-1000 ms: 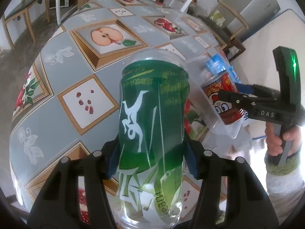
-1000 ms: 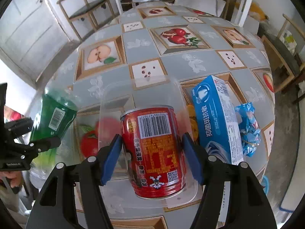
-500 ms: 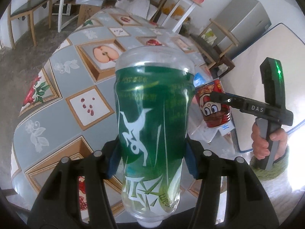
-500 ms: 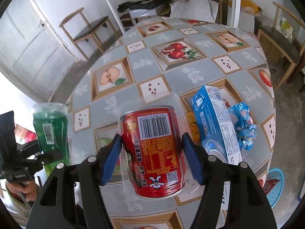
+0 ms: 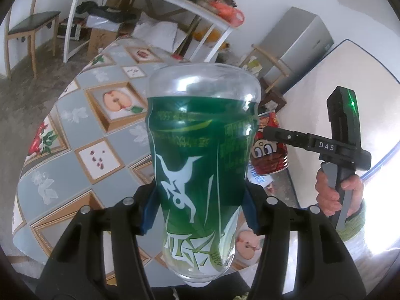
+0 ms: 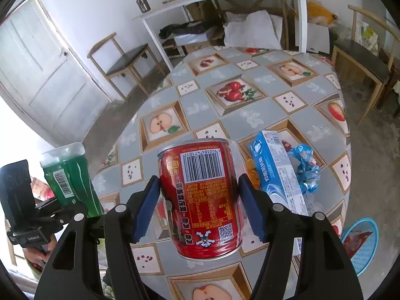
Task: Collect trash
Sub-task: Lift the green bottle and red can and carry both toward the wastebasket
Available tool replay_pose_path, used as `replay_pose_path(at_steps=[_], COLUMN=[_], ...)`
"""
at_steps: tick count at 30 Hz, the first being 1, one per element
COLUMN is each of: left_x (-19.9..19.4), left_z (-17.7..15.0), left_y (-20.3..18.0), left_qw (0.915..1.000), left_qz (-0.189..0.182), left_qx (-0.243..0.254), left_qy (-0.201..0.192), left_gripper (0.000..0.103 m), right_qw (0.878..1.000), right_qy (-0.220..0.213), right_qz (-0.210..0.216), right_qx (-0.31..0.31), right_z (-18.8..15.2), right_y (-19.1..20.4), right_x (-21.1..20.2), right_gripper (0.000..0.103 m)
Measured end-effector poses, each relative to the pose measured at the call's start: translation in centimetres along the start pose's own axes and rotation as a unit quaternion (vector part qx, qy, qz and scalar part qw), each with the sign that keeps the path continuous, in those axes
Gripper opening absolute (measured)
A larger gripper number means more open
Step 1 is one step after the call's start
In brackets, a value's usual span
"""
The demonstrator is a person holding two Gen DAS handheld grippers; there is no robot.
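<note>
Left hand-held gripper (image 5: 200, 215) is clamped on the green bottle (image 5: 200, 165), blue pads pressing both sides of its lower body; the bottle is held up off the desk (image 5: 82, 150), clear base pointing away from the camera. Right hand-held gripper (image 6: 198, 207) is clamped on the red can (image 6: 202, 197), barcode side facing the camera, also lifted above the desk. Each wrist view catches the other tool off to the side: can at the right in the left view, bottle at the left in the right view. On the desk's right part lie a blue box (image 6: 277, 172) and a crumpled blue wrapper (image 6: 306, 167), the two just beside each other, probably touching but hard to confirm. A blue basket (image 6: 362, 245) sits on the floor past the desk edge, lower right.
</note>
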State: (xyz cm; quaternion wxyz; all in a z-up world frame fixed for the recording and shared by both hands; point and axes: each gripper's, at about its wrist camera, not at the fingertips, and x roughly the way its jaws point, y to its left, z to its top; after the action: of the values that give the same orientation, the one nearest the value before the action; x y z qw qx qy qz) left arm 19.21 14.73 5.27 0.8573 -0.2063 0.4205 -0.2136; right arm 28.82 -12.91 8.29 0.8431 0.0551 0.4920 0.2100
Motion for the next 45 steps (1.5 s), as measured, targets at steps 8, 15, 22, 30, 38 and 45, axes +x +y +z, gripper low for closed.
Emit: replay_pose_path(at_steps=[8,15,22,30,38,45], left_x=[-0.8,-0.8,0.2,3.9,11.0,19.1], left_z=[0.2,-0.3,-1.0,-1.9,-4.3,-7.3], left_y=[-2.6,-5.2,-8.6,-15.9,-25.4,-33.2], left_qw=[0.9992,0.9977,0.9951,0.9819,0.9543,0.9297], left_qz=[-0.031,-0.051,-0.075,-0.125,-0.177,-0.180], left_qx=[0.021,0.042,0.064,0.129,0.188,0.233], left_qy=[-0.013,-0.014,0.005,0.059,0.150,0.222], left_gripper=[0.054,0.054,0.054,0.054,0.054,0.054], right_qw=[1.000,0.999,0.997,0.985,0.955,0.923], right_qy=[-0.028,-0.046,-0.067,-0.124,-0.152,-0.146], right_qz=[-0.004,-0.010,-0.014,-0.052,-0.111,-0.136], right_qx=[0.002,0.009,0.038,0.111,0.228,0.329], right_z=[-1.1,-3.2,-5.7,-11.8,-20.4,-26.9], right_y=[0.5,-0.1,-2.7,-8.8,-18.0,-26.4], right_x=[-3.9,-7.2,-10.3,-17.4,-22.1,-22.0], right_gripper=[0.063,0.063,0.063,0.063,0.063,0.063])
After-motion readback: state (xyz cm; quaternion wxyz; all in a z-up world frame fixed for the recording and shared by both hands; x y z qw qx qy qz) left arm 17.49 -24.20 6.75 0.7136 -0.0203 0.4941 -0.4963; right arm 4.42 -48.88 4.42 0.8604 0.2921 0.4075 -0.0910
